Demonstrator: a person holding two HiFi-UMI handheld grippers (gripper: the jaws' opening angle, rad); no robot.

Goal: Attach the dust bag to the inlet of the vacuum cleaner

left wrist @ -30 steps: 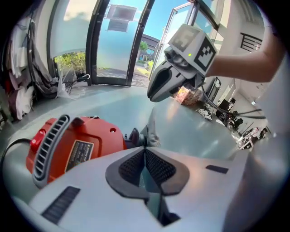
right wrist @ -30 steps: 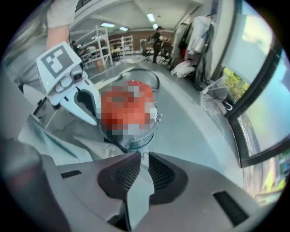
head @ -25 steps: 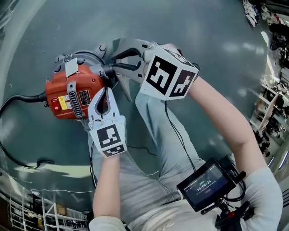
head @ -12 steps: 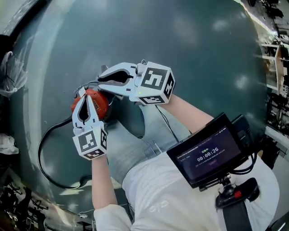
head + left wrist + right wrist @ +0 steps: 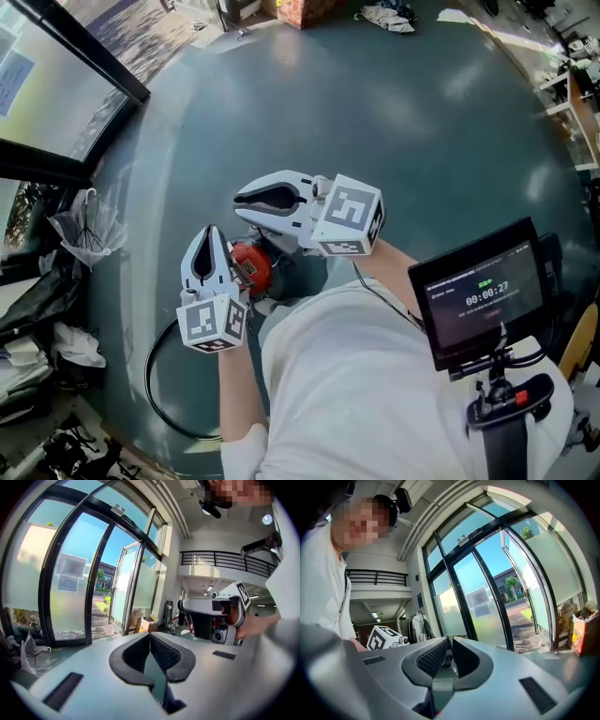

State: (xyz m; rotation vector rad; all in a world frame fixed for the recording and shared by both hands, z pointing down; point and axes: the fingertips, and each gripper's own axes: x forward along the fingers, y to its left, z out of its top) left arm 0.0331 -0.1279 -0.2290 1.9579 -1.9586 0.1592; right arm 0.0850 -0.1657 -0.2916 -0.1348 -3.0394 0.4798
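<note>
The red vacuum cleaner [image 5: 251, 267] stands on the dark floor far below, partly hidden behind my left gripper [image 5: 208, 232]. Its black cable [image 5: 153, 375] loops off to the lower left. Both grippers hang high above it and touch nothing. The left gripper is shut and empty; in the left gripper view [image 5: 151, 635] it points at the glass doors. My right gripper [image 5: 241, 200] points left, its jaws drawn together with nothing between them, and in the right gripper view [image 5: 449, 640] it faces the doors too. I cannot make out the dust bag.
Dark-framed glass doors [image 5: 70, 89] line the upper left. A clear plastic bag [image 5: 89, 225] and loose clutter [image 5: 42, 328] lie along the left wall. A cardboard box [image 5: 305, 11] sits at the top. A small monitor [image 5: 483, 291] hangs at the person's chest.
Both grippers have risen well clear of the vacuum cleaner, which they hovered right over a second ago. The view has pulled up, so the vacuum looks small and far below.
</note>
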